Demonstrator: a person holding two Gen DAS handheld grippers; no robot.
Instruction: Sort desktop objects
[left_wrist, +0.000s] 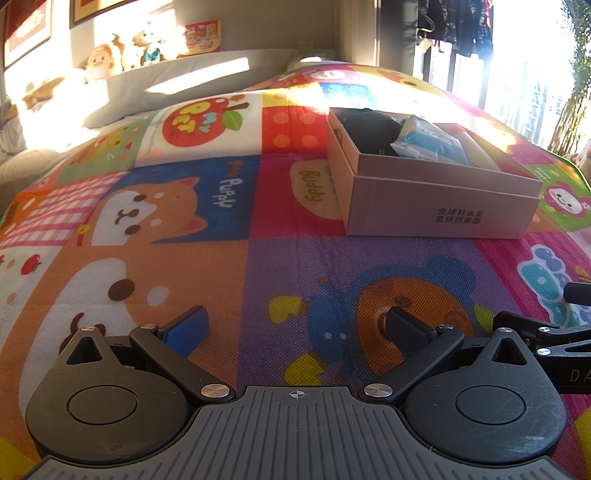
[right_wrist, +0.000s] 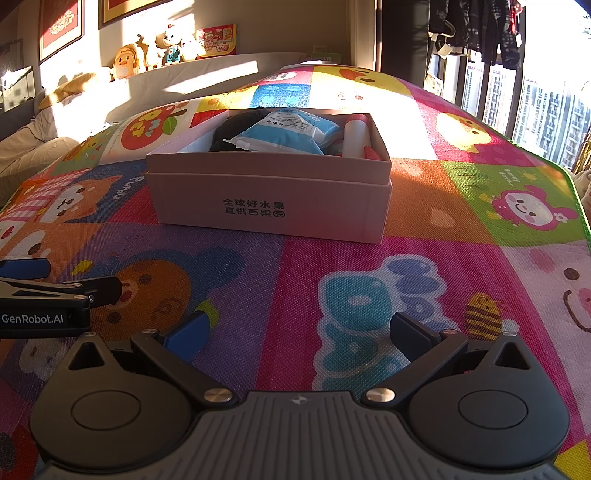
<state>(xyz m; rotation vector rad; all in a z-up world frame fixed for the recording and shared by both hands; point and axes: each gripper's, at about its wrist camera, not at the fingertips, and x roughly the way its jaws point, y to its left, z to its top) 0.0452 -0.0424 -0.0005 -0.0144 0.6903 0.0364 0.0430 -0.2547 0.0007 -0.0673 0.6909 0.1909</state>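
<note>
A pink cardboard box (right_wrist: 269, 206) with black Chinese print stands on the colourful cartoon mat (right_wrist: 332, 266), ahead of both grippers; it also shows in the left wrist view (left_wrist: 439, 210) at the right. Inside lie a blue-and-white packet (right_wrist: 288, 134), a black item (right_wrist: 236, 125) and a white cylinder (right_wrist: 356, 134). My left gripper (left_wrist: 295, 328) is open and empty, low over the mat. My right gripper (right_wrist: 299, 332) is open and empty, low over the mat, to the right of the left one (right_wrist: 55, 291).
The mat covers a bed. A grey pillow (left_wrist: 184, 85) and plush toys (left_wrist: 122, 51) lie at the far left. A window (right_wrist: 535, 103) with hanging clothes is at the right. The mat's edge falls off at the right.
</note>
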